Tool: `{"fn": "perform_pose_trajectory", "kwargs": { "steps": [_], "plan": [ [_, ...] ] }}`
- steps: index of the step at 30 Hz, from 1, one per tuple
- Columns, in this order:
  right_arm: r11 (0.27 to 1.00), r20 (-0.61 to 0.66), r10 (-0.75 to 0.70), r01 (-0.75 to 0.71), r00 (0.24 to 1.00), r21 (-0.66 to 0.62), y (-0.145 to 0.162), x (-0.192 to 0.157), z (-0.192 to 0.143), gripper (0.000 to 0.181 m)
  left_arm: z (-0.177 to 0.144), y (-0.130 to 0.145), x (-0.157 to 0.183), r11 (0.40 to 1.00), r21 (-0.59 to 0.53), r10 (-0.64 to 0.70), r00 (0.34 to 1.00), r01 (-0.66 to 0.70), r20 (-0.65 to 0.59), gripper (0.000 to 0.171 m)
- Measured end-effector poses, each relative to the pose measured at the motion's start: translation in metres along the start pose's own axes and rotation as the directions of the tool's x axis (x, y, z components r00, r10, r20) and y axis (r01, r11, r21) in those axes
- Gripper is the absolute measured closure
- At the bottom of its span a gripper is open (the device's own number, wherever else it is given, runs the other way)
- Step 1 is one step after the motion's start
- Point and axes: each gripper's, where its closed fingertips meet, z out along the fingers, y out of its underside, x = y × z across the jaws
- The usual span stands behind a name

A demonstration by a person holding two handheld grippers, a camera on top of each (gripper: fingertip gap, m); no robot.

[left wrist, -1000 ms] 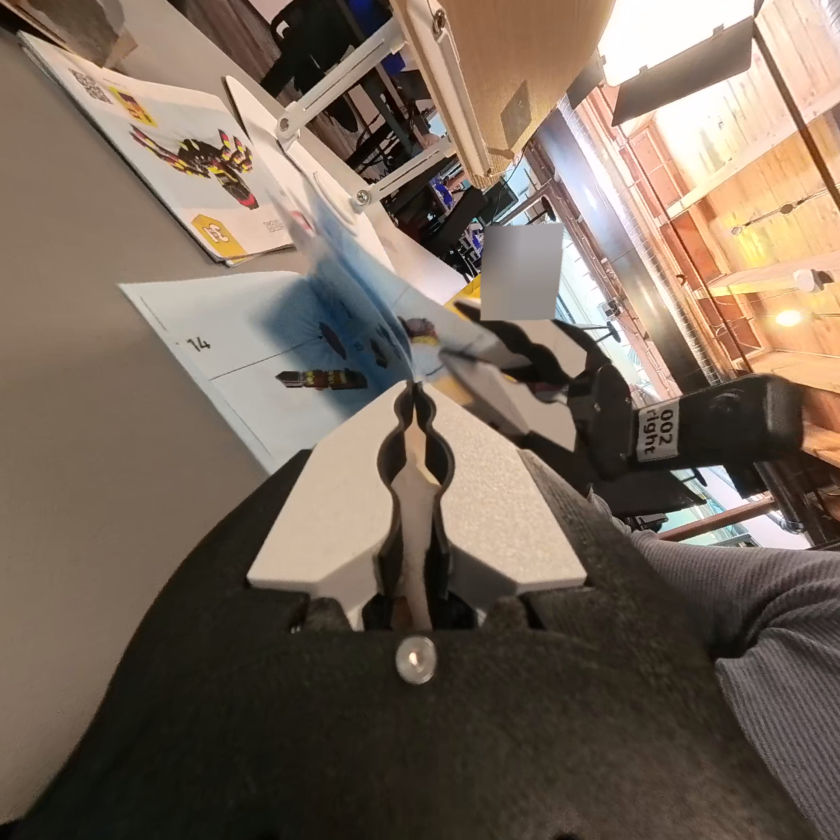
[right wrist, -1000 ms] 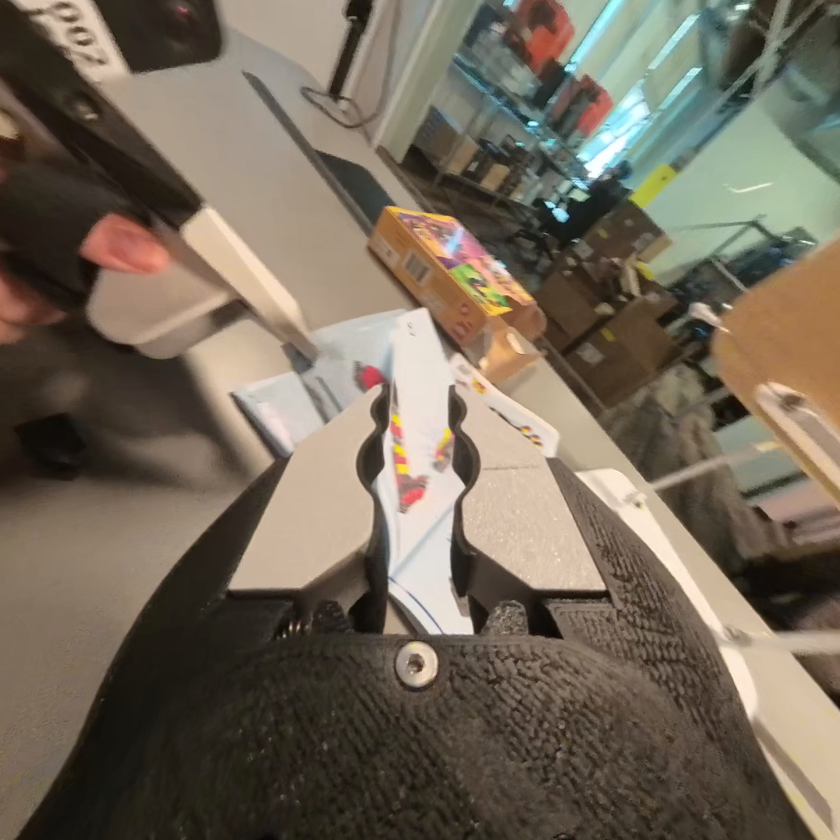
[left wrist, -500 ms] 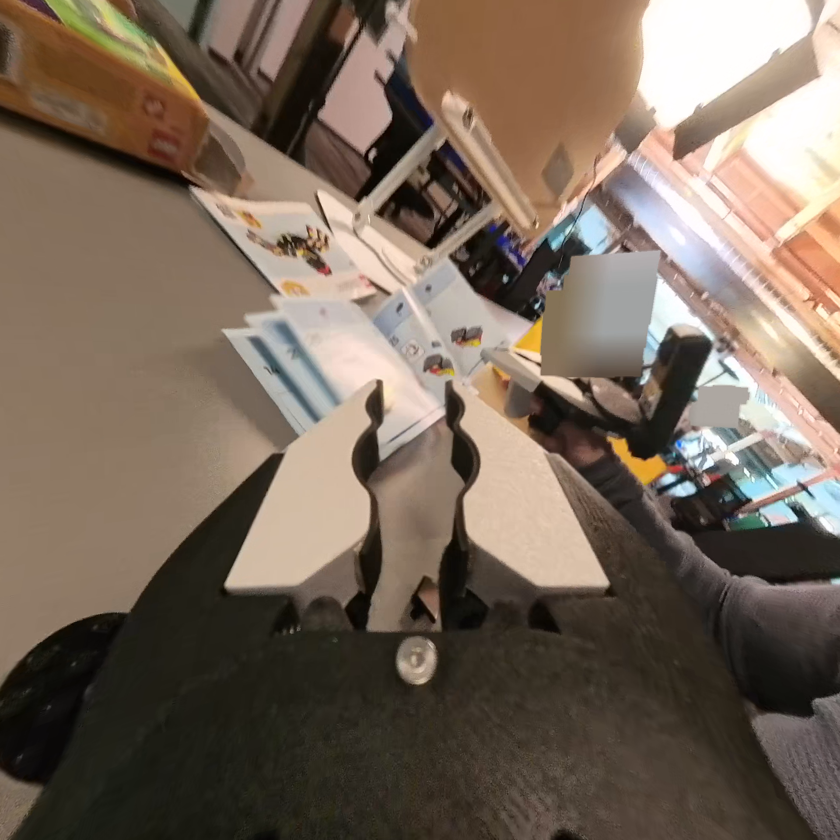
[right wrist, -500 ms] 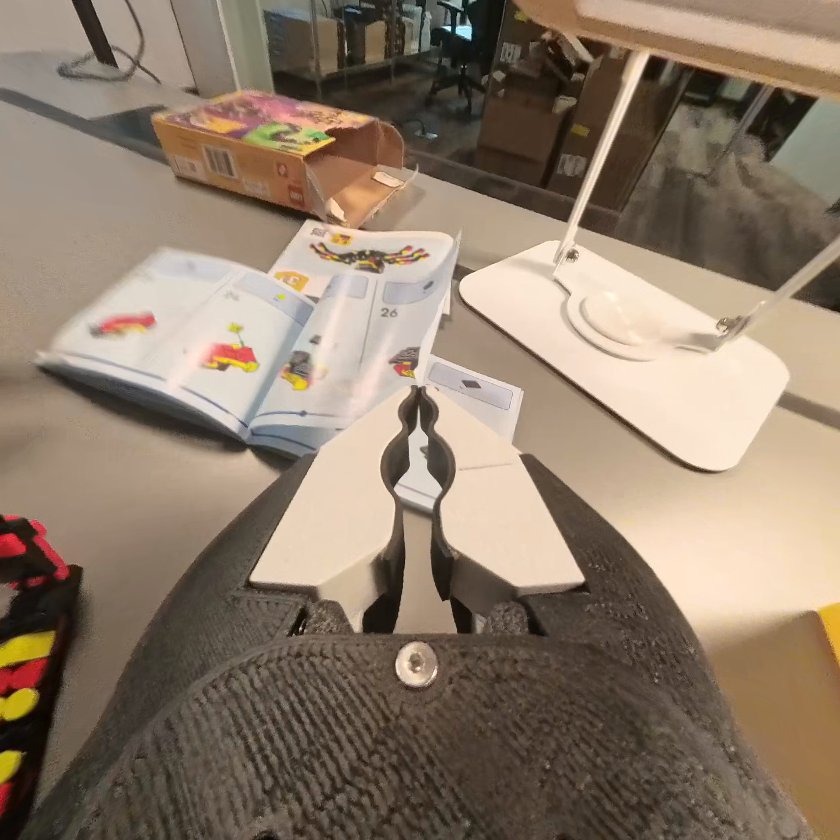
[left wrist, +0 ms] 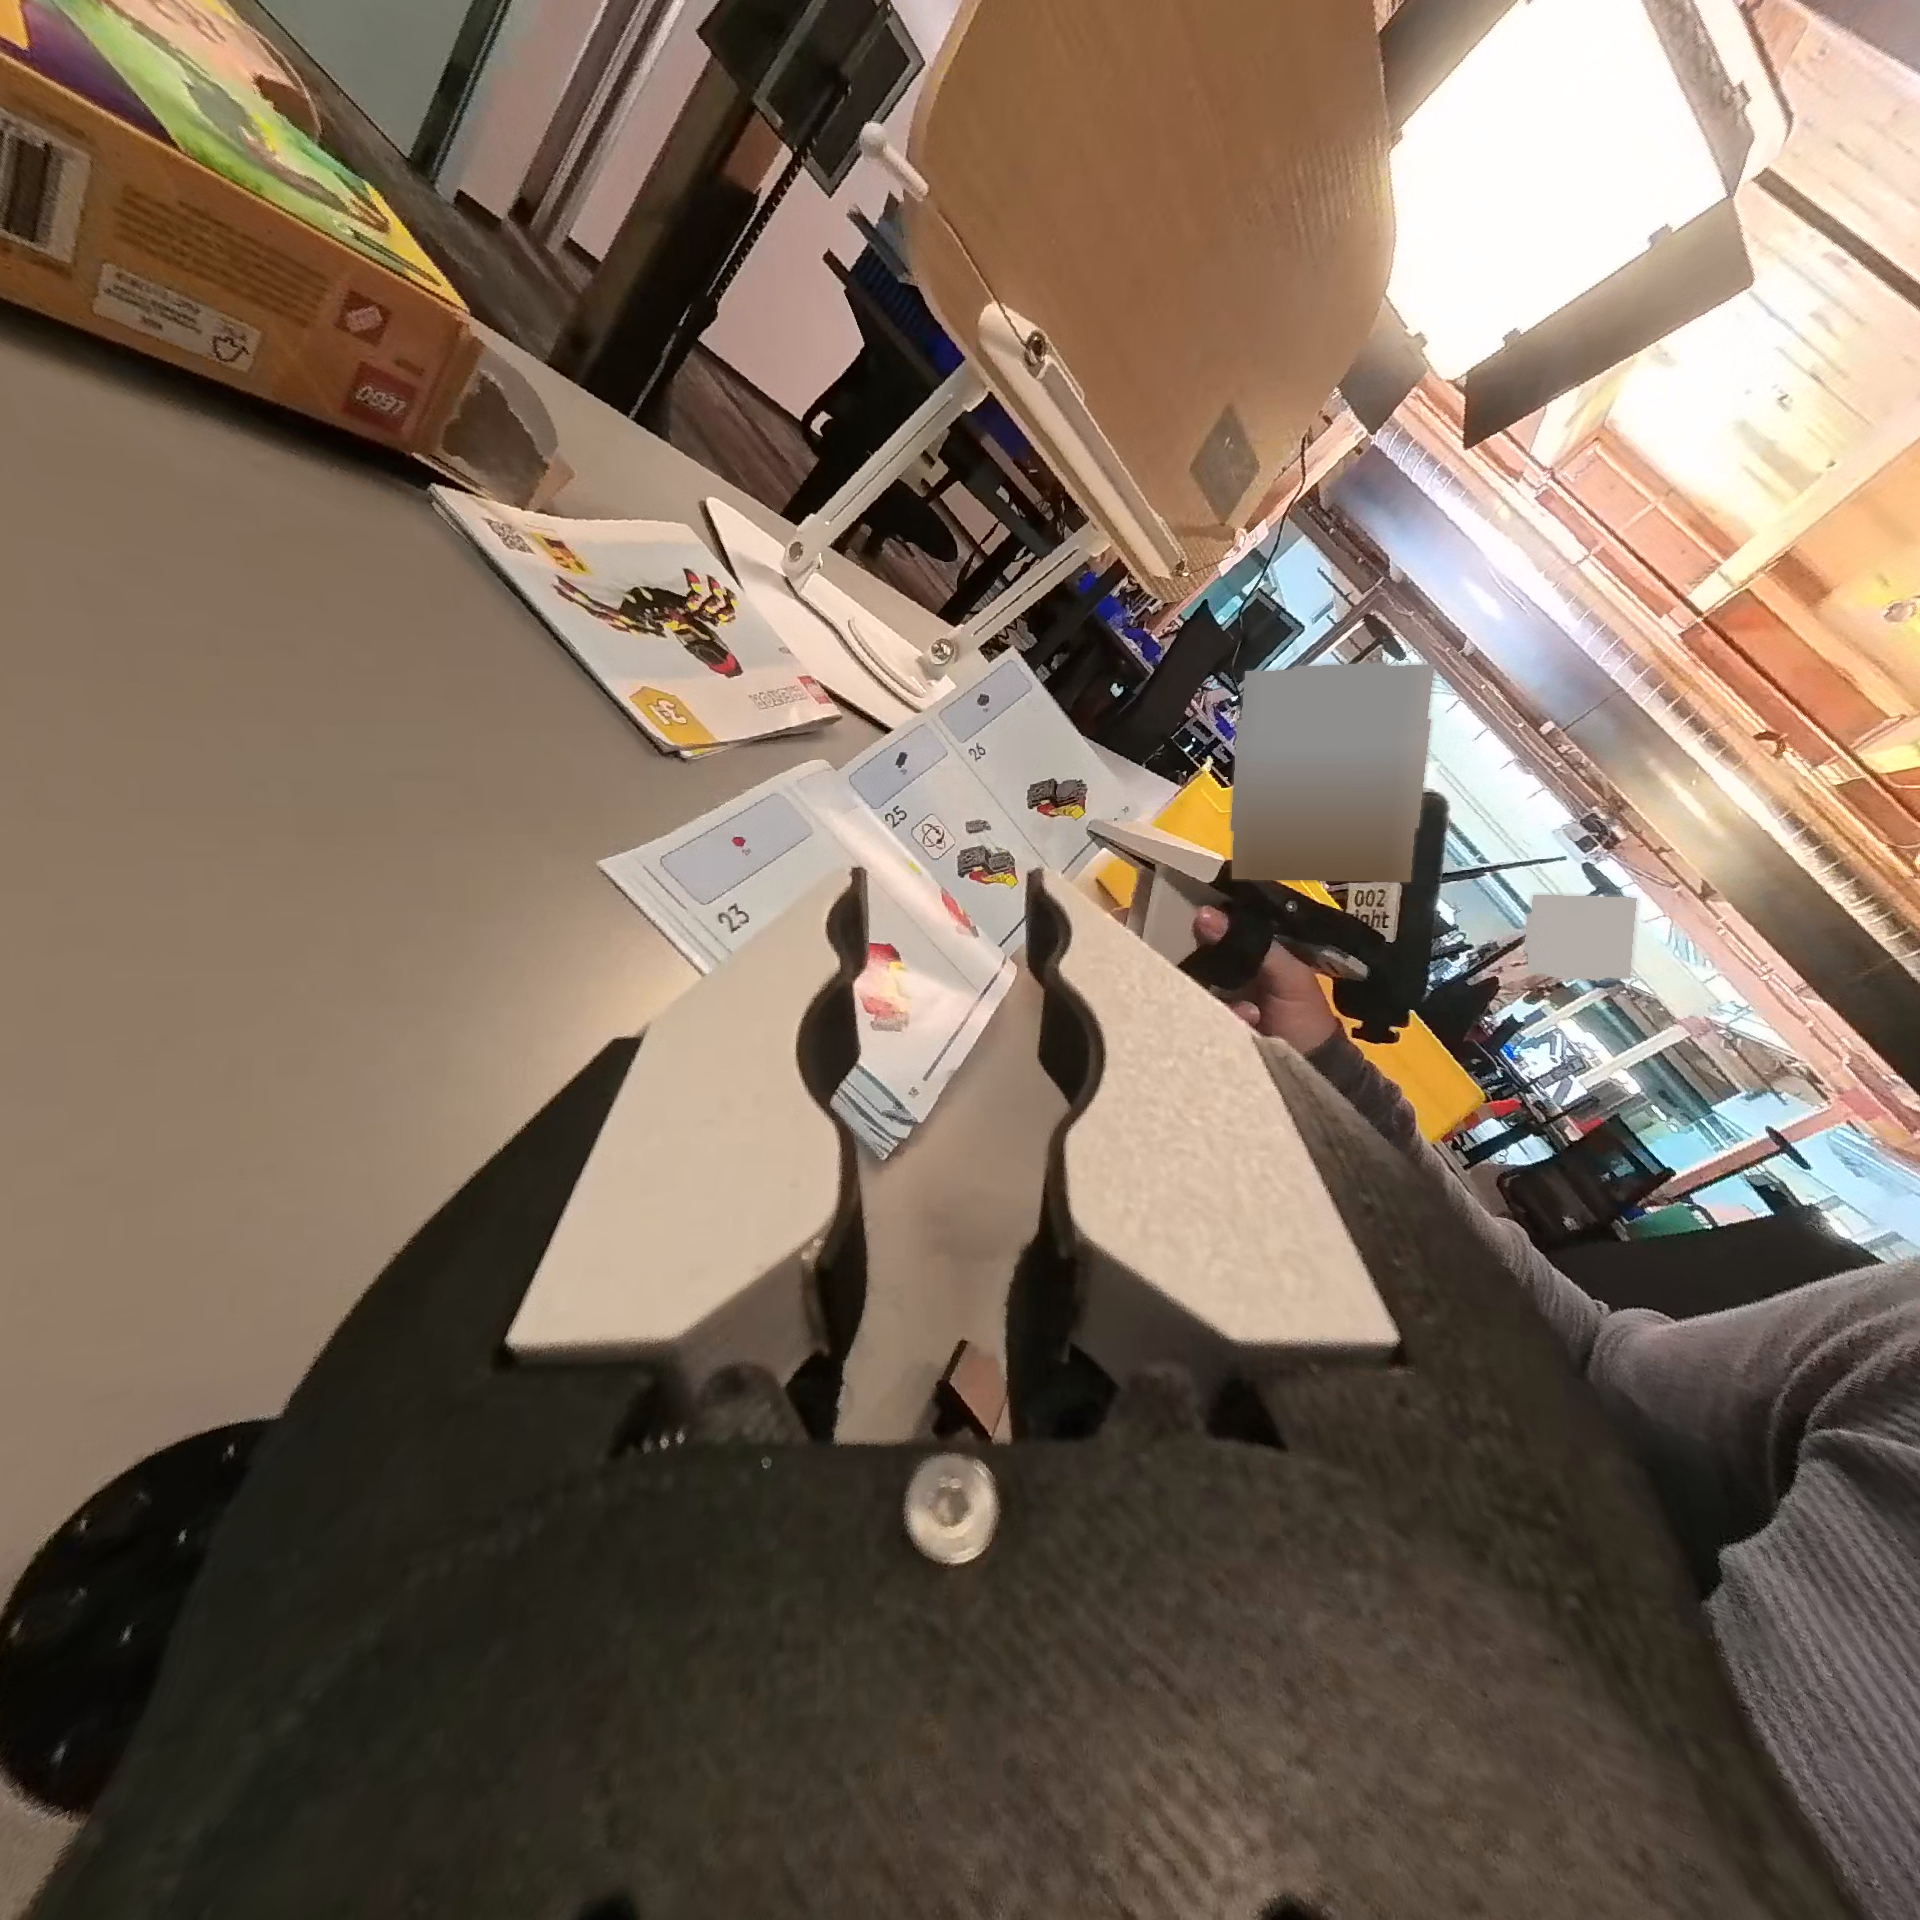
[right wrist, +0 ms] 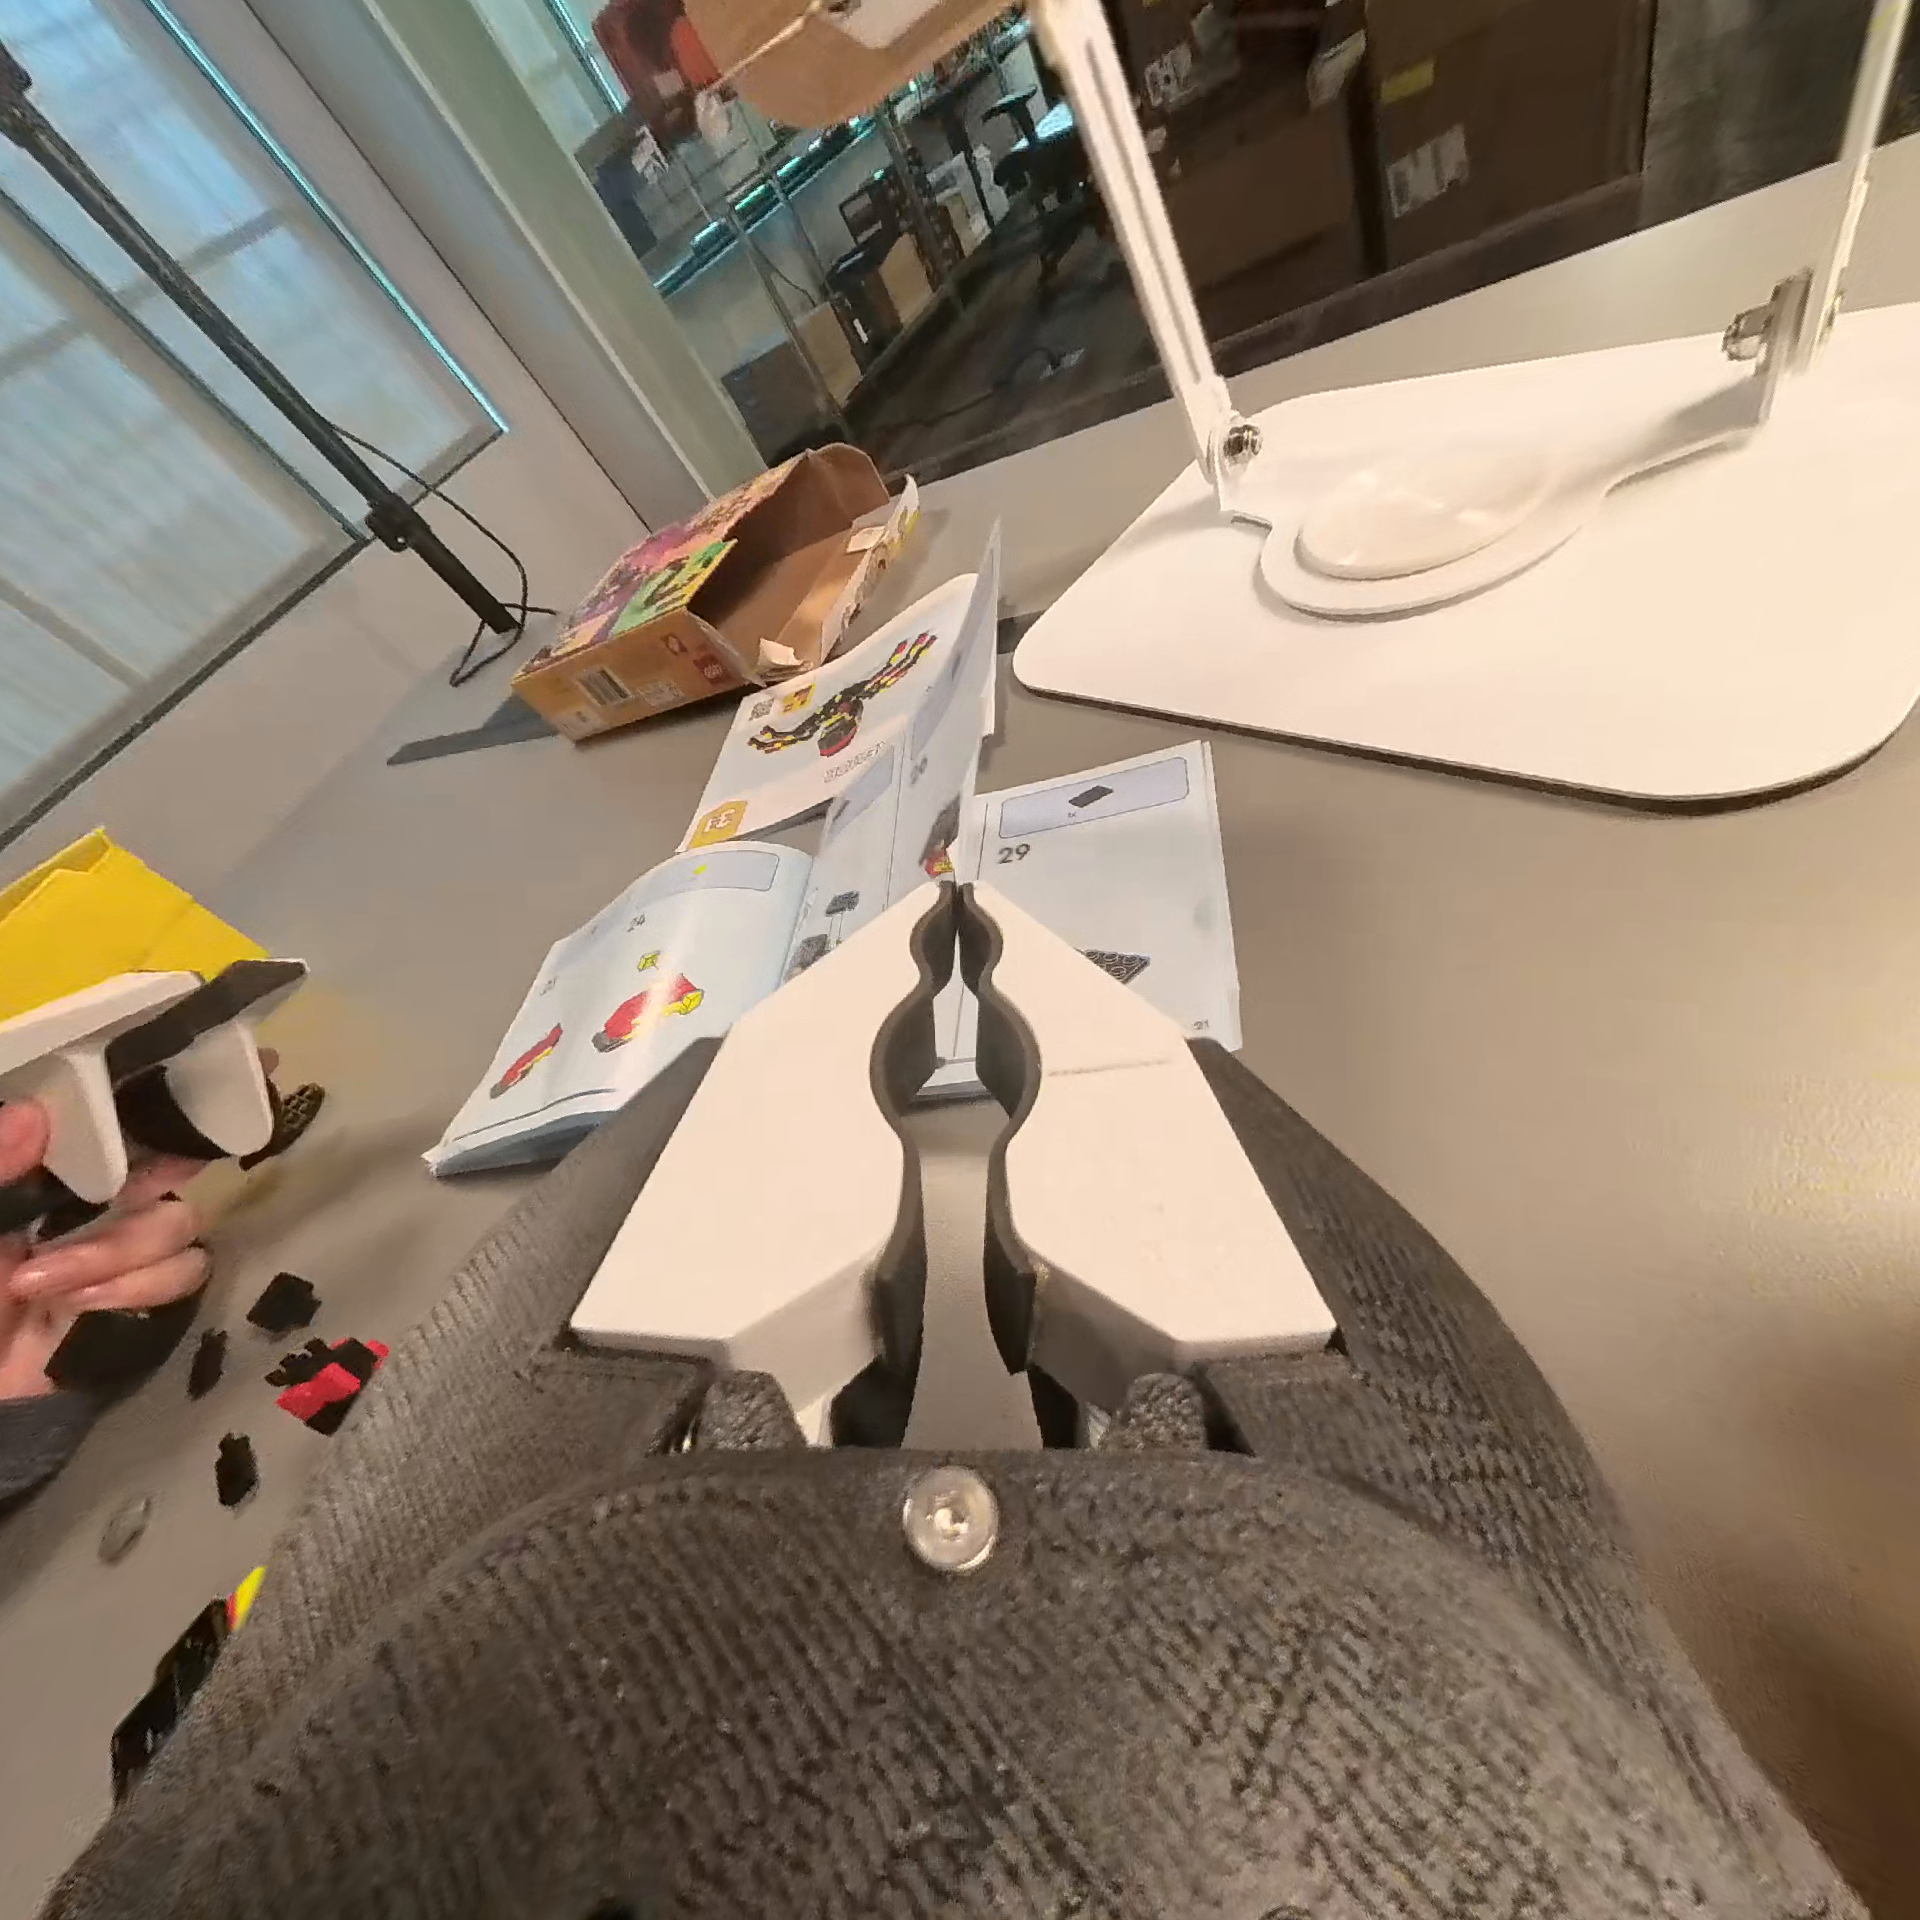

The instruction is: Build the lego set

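An open instruction booklet lies on the grey table. My right gripper is shut at the lower edge of one of its pages, which stands upright. It also shows in the left wrist view at the booklet's far edge. My left gripper is open and empty, low over the booklet's near corner; it shows at the left of the right wrist view. Loose black and red pieces lie by the left hand. A partly built black, red and yellow model is at the lower left.
A second booklet and the opened set box lie beyond the open one. A white lamp base stands to the right, its wooden shade overhead. A yellow bin stands at the left. The tips of one gripper are about 25 cm away from the tips of the other.
My right gripper closed on a page that was between its fingers and now holds it upright. My left gripper opened and drew back from the booklet. Both views swung.
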Motion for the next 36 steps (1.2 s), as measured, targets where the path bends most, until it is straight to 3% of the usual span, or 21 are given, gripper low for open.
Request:
{"fn": "perform_pose_trajectory", "kwargs": {
  "steps": [28,36],
  "plan": [
    [1.0,-0.014,-0.024,0.023,1.0,-0.004,0.001,-0.001,0.001,0.181,0.001,0.002,0.0,1.0,-0.016,-0.003,1.0,0.003,-0.004,0.143],
    [1.0,-0.068,0.006,-0.007,0.998,-0.016,0.002,0.009,0.001,0.181,0.002,0.002,0.0,1.0,-0.017,-0.005,1.0,0.005,-0.005,0.143]
  ]
}}
